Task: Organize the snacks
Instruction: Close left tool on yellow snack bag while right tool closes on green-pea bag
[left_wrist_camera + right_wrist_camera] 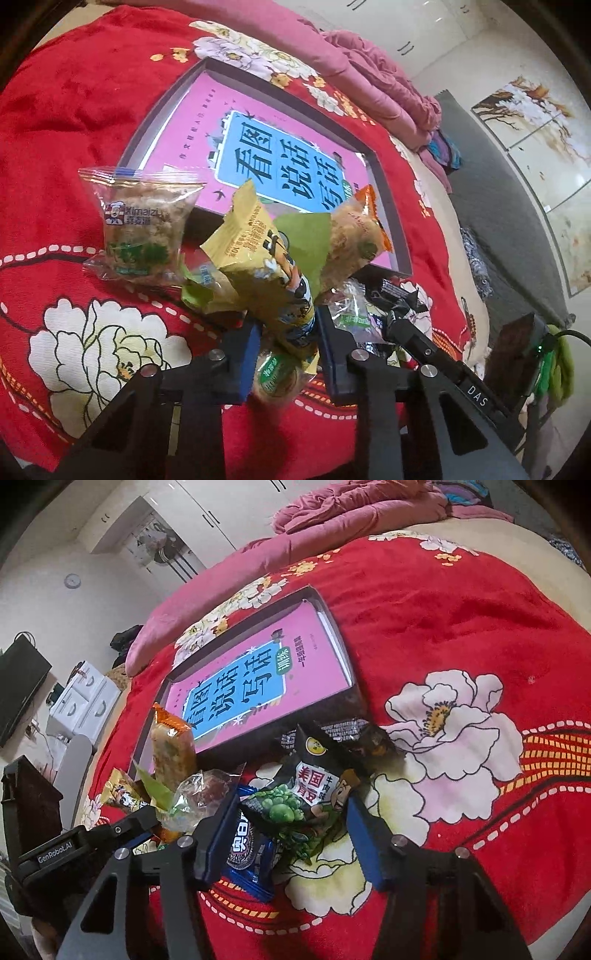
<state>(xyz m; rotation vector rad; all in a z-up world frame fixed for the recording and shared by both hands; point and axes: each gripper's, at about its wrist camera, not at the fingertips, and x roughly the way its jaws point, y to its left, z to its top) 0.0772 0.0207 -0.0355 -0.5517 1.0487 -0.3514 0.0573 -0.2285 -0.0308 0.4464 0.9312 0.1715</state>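
1. Two grippers reach down at a slant over a red flowered blanket (461,602) spread across a bed, the left gripper (284,354) beside the right gripper (291,834).
2. A shallow dark box (388,192) lies on the blanket just beyond both grippers, with a pink book (207,122) flat inside it; bare blanket lies open to the far side and to the right of the box in the right wrist view.
3. The snack pile sits against the near edge of the box, and an orange-ended packet (173,746) leans over that edge.
4. The left gripper's blue pads are pressed on a yellow snack packet (266,266), which stands up between them.
5. The right gripper's fingers stand apart around a black pea packet (314,794); I cannot tell whether the pads press on it. A blue biscuit packet (247,860) lies against its left finger.
6. A clear packet (144,229) lies alone on the blanket, left of the pile.
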